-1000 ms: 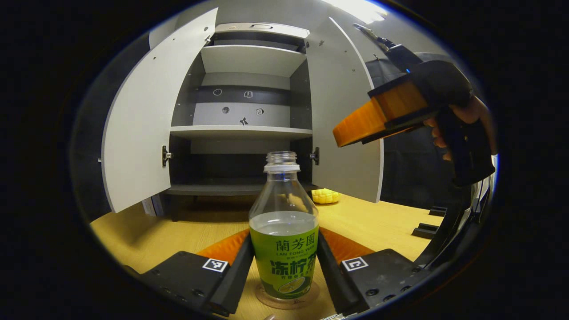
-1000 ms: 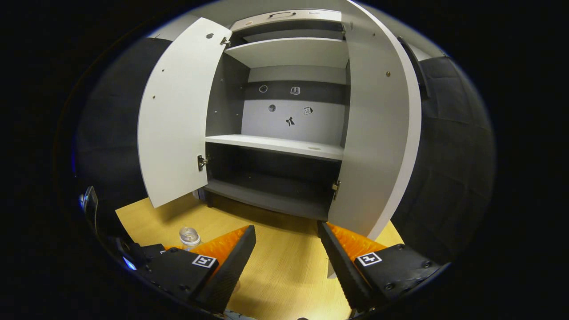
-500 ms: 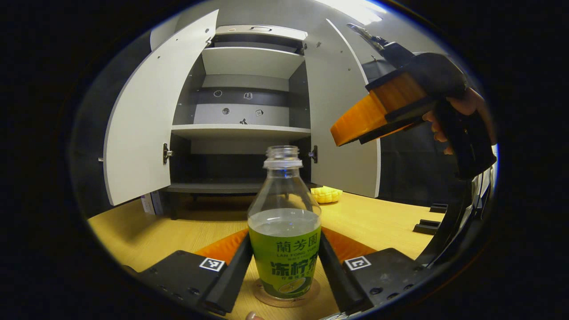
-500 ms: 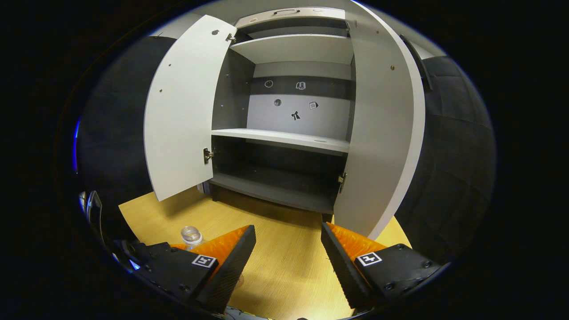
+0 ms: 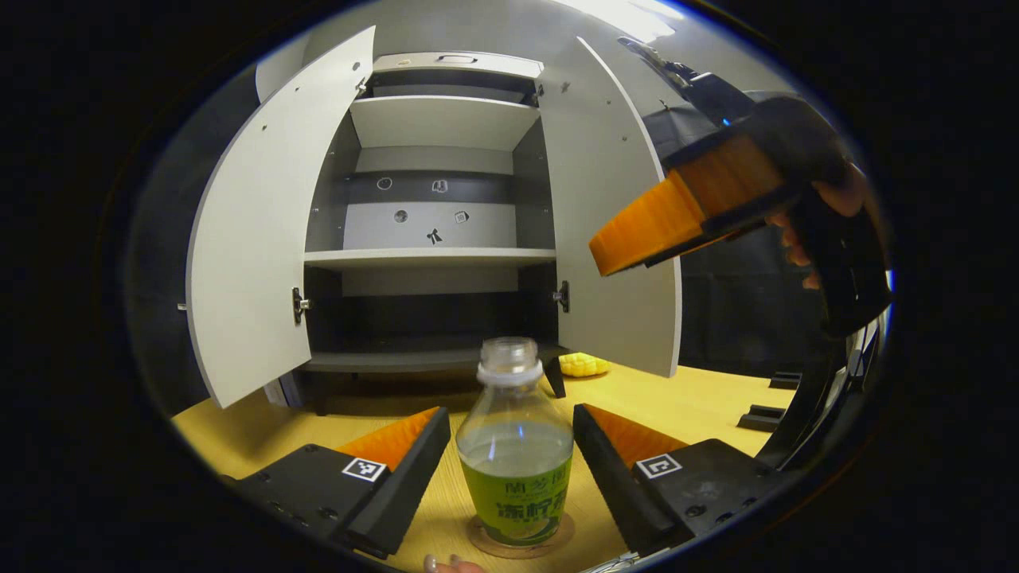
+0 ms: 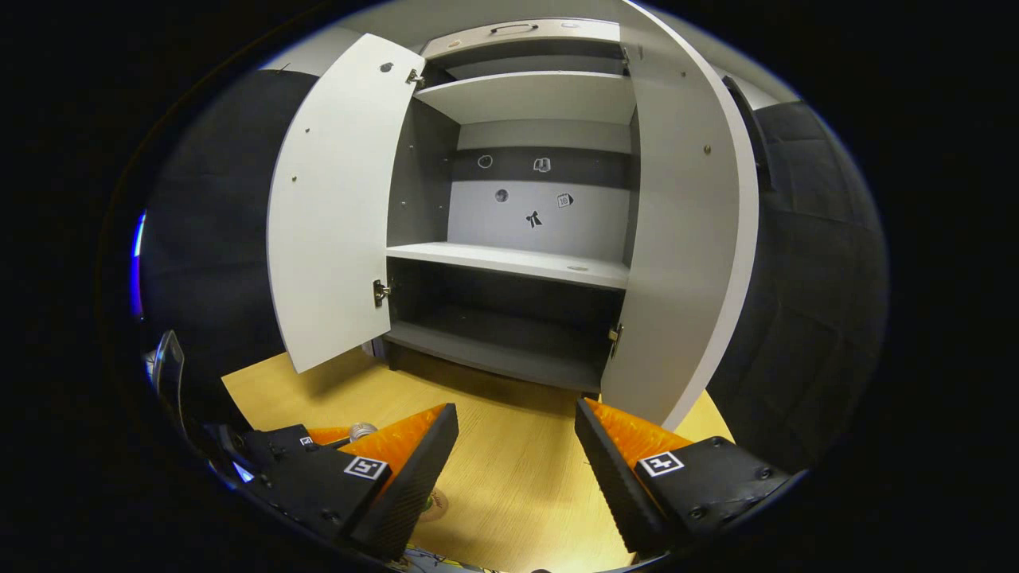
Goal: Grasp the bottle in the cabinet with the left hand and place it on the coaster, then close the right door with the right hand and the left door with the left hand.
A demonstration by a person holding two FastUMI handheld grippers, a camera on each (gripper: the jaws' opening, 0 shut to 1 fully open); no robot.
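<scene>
At lower centre, the left gripper [image 5: 511, 458] has just opened off the bottle [image 5: 516, 469], now on the coaster [image 5: 521, 538]; the right gripper [image 6: 516, 454] gapes empty, doors next.

Wooden desk [image 5: 692, 398] spreads under and ahead of the jaws. Small yellow corn-like item [image 5: 583, 364] lies on it, ahead and slightly right of the left jaws, beyond their tips. Two low black blocks [image 5: 763, 414] sit on the desk far right of those jaws. Small dark stickers [image 6: 533, 219] on the back panel, high above and ahead of the right jaws.
</scene>
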